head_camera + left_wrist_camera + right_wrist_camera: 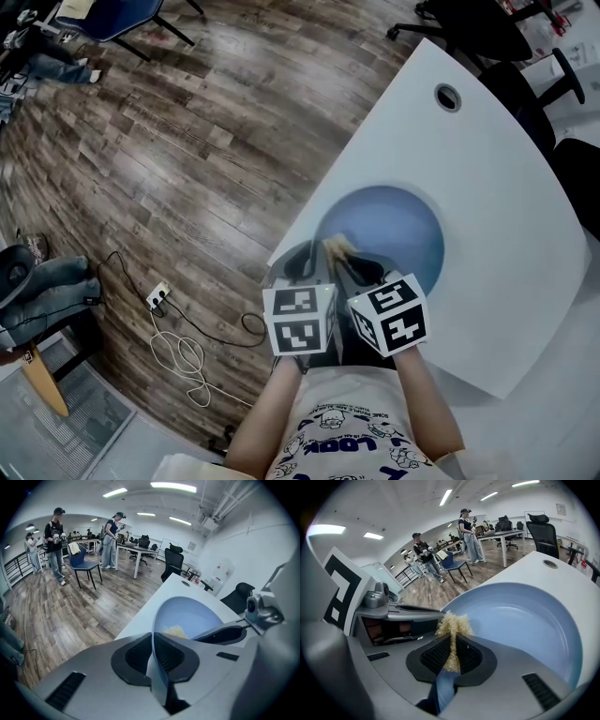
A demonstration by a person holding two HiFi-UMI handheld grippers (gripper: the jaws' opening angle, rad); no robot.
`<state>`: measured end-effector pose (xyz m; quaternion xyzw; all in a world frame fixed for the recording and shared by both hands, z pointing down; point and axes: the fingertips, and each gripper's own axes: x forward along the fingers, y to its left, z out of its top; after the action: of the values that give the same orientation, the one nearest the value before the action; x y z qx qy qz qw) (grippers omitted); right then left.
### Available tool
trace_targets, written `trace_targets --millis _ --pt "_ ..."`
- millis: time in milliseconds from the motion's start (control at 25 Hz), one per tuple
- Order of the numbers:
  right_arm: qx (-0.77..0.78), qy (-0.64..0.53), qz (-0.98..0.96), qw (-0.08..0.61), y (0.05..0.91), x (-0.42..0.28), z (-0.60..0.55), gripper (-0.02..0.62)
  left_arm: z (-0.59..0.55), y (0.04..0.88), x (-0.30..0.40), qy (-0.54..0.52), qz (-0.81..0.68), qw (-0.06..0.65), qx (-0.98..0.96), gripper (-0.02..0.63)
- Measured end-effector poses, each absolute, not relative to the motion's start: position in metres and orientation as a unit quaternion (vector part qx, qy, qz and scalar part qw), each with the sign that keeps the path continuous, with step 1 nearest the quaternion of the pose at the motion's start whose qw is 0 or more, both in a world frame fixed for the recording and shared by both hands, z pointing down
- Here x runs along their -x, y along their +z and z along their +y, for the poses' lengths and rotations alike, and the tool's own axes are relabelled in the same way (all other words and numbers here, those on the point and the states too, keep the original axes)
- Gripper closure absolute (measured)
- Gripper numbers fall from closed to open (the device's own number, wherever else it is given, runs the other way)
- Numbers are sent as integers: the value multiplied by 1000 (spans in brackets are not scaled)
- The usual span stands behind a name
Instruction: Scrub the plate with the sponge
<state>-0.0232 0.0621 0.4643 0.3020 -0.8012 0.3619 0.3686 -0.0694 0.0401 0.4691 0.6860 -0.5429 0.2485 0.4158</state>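
A pale blue round plate (398,230) lies at the near edge of the white table (487,159). My left gripper (298,269) is shut on the plate's near-left rim (152,656), which stands on edge between its dark pads. My right gripper (349,261) is shut on a straw-coloured fibrous sponge (453,630), squeezed thin between its pads. The sponge's frayed tip (335,246) rests at the plate's near rim, next to the left gripper. In the left gripper view the sponge (176,631) shows inside the plate (187,616).
The table has a round cable hole (447,97) at its far side. Black office chairs (525,84) stand behind it. Wood floor with a power strip and cables (173,333) lies to the left. People stand far off by a blue chair (84,564).
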Motion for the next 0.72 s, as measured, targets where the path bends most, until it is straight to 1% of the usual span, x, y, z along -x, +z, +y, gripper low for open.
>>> trace_targets --millis 720 --pt "-254 363 -803 398 465 20 108 549 38 468 71 255 -545 410 -686 580"
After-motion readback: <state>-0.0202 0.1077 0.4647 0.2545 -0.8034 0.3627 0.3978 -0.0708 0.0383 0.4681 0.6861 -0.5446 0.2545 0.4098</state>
